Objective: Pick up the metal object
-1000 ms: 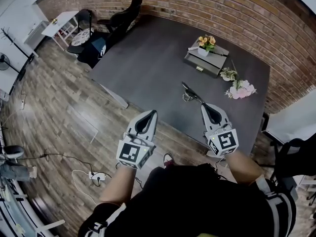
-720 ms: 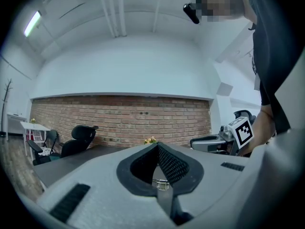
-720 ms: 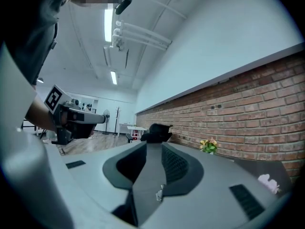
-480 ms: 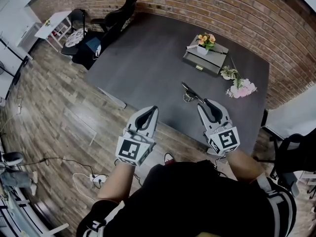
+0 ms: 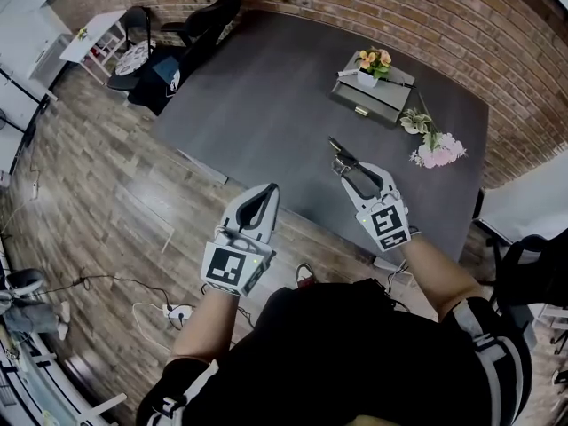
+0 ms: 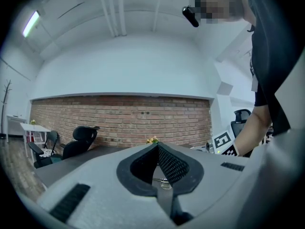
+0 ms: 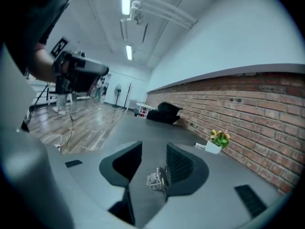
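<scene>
One risk: my right gripper [image 7: 153,151] is opening around the metal object [image 7: 157,178] on the surface [image 5: 266,105]; it lies close to one jaw, so closing may push it away.

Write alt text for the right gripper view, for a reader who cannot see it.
The right gripper is opening its jaws over a dark table, with a small metal object lying in the gap between them, near the right-hand jaw. Potted yellow flowers and a brick wall stand beyond.
</scene>
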A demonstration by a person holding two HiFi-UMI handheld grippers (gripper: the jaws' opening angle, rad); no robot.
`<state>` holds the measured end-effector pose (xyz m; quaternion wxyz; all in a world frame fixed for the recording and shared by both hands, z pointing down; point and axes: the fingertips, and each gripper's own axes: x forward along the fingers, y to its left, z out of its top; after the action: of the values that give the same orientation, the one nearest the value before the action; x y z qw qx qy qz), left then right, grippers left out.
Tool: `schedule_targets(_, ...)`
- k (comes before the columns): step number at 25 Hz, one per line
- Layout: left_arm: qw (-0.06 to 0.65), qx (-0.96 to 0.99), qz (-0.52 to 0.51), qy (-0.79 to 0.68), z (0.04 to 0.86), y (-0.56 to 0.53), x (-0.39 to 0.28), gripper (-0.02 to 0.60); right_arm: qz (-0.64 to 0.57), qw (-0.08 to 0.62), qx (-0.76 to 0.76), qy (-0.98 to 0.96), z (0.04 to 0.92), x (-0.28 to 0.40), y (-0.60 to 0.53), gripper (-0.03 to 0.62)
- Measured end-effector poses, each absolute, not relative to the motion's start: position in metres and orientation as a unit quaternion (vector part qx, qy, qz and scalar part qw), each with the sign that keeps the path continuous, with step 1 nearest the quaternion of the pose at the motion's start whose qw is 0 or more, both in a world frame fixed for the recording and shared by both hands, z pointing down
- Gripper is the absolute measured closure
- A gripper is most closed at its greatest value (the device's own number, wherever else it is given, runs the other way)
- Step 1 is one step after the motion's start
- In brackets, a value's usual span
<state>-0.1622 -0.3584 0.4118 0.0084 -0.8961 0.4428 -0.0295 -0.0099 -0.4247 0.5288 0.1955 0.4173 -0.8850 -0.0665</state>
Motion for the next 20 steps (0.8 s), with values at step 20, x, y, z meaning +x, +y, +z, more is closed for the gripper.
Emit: schedule_targets(20, -0.021, -0.882, -0.042, 0.469, 0.418, -0.353, -0.192, 0.572, -0.1, 0.445, 0.356, -0.816, 0.66, -0.015, -0.509, 0.43)
